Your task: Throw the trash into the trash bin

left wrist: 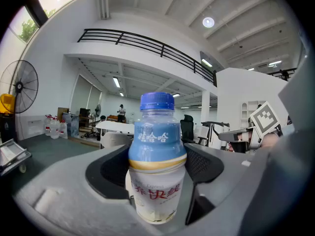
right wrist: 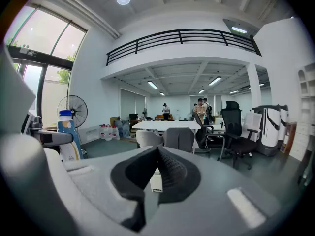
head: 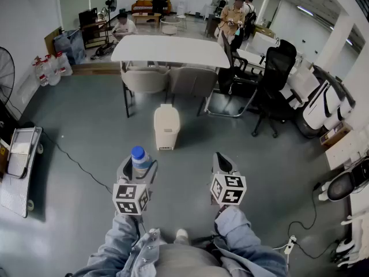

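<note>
The trash bin (head: 166, 127) stands on the grey floor (head: 259, 172) ahead of us, well apart, in front of the white table (head: 173, 51). Our right gripper (head: 222, 165) is pressed together with nothing in it. Our left gripper (head: 137, 171) is clamped on the upright bottle (head: 139, 156). We think we are carrying it over. Next we must get close, hold it above the bin and let go.
</note>
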Action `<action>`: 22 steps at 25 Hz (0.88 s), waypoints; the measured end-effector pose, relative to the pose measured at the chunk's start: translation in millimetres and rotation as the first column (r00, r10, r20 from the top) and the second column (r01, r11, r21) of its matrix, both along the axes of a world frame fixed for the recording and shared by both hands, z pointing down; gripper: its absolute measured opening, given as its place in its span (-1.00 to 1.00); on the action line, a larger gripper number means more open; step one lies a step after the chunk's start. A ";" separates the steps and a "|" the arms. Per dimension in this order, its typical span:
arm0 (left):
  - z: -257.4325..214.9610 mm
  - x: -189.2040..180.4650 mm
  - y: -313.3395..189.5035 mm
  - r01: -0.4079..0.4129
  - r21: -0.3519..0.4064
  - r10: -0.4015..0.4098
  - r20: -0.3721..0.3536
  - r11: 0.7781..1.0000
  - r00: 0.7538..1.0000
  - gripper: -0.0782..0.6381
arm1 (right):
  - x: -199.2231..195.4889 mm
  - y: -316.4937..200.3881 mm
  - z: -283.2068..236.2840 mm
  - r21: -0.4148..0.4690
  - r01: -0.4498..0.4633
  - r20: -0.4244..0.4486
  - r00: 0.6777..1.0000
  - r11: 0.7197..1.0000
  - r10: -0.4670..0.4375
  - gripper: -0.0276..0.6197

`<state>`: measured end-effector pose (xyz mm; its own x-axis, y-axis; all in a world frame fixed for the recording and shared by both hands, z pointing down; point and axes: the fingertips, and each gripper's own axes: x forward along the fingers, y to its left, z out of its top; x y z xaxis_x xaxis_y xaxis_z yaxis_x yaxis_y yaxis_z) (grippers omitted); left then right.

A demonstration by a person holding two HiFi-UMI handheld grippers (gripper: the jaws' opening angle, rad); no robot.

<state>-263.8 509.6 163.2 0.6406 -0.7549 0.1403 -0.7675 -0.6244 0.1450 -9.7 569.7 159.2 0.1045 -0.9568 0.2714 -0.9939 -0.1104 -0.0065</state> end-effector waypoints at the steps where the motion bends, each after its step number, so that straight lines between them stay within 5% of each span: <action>1: -0.5 -6.8 -2.8 0.002 0.001 -0.002 0.003 1.000 1.000 0.19 | -5.5 -2.5 -0.3 0.002 -0.003 0.002 1.000 1.000 0.003 -0.91; 12: 0.6 -40.1 -29.4 -0.037 0.011 0.036 0.019 0.999 0.999 0.19 | -37.8 -12.3 2.8 0.009 -0.071 0.047 0.996 0.997 0.070 -0.91; 22: -8.8 -41.9 -39.0 -0.045 0.028 0.045 0.003 0.999 0.999 0.19 | -55.6 -19.7 0.0 0.004 -0.035 0.026 0.999 0.999 0.034 -0.91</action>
